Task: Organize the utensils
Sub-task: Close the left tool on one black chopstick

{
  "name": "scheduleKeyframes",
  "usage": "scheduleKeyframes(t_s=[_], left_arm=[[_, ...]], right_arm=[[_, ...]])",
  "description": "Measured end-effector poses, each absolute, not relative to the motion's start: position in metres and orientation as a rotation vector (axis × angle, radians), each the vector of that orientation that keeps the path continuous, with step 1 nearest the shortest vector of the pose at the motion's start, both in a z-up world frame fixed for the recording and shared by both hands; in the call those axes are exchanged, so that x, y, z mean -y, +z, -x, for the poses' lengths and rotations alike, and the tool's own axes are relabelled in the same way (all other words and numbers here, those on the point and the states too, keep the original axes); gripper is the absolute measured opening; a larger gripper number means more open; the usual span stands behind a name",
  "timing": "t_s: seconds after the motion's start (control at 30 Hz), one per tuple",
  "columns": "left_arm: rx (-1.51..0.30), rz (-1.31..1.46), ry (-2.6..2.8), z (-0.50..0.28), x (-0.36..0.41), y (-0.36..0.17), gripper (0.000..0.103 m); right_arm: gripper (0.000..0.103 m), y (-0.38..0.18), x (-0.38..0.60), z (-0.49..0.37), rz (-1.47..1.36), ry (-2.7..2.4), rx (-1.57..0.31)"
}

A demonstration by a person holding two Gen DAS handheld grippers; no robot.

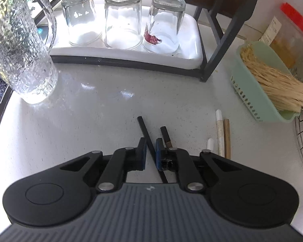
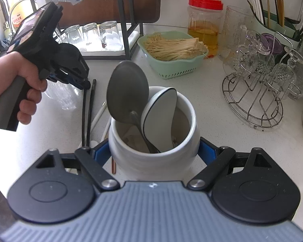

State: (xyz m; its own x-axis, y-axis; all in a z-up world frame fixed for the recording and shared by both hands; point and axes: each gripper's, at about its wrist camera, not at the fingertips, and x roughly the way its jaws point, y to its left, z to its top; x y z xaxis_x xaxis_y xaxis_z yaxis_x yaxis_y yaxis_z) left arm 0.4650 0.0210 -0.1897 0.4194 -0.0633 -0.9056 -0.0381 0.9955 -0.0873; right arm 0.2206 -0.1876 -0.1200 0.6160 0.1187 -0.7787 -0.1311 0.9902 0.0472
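In the left wrist view my left gripper [image 1: 150, 151] is low over the counter with its jaws narrowly apart around a black chopstick [image 1: 144, 129]; the pads look not quite closed on it. A second dark chopstick [image 1: 165, 134] lies just right of it. A white chopstick [image 1: 219, 129], a wooden one [image 1: 226, 137] and a white tip [image 1: 210, 144] lie further right. In the right wrist view my right gripper [image 2: 153, 153] is shut on a white ceramic holder [image 2: 183, 141] containing a metal spoon [image 2: 127, 90] and a white spoon [image 2: 159, 113]. The left gripper [image 2: 78, 80] shows there over the black chopsticks [image 2: 91, 109].
A textured glass mug [image 1: 20, 50] stands at left. Three upturned glasses [image 1: 123, 20] sit on a white tray [image 1: 192, 46] in a black rack. A green basket [image 1: 258, 100] of noodles, a red-lidded jar [image 2: 205, 24], a wire glass rack [image 2: 258, 92] and a utensil caddy [image 2: 272, 16] stand to the right.
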Motion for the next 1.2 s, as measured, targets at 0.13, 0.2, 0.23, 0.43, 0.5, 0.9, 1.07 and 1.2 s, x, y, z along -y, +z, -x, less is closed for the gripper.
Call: scheduleKeyframes(t_s=[0.13,0.2,0.23,0.43,0.5,0.9,1.07,1.2], left_arm=[[-1.141,0.100,-0.017,-0.464,-0.020,-0.190,0.010],[-1.145,0.113,-0.025,-0.459,-0.020,-0.189,0.006],[-1.145,0.111,-0.028,-0.455,-0.021,-0.187,0.005],[-1.139,0.140,-0.046,-0.435,-0.028,-0.177,0.005],[-1.144,0.158,-0.051,-0.428,-0.032,-0.176,0.005],[-1.099,0.211,-0.131,-0.373,-0.043,-0.135,0.005],[-1.050,0.196,-0.196,-0.352,-0.034,-0.102,0.005],[-1.003,0.196,-0.238,-0.339,-0.027,-0.078,0.005]], right_arm=[[0.091,-0.120,0.187,-0.220,0.017,0.147,-0.895],[0.090,-0.120,0.187,-0.220,0.019,0.151,-0.898],[0.091,-0.119,0.188,-0.220,0.019,0.153,-0.899],[0.091,-0.119,0.187,-0.222,0.026,0.160,-0.900],[0.091,-0.120,0.187,-0.222,0.027,0.163,-0.898],[0.091,-0.119,0.188,-0.222,0.030,0.171,-0.900],[0.091,-0.120,0.188,-0.222,0.030,0.172,-0.895],[0.091,-0.121,0.188,-0.220,0.032,0.177,-0.882]])
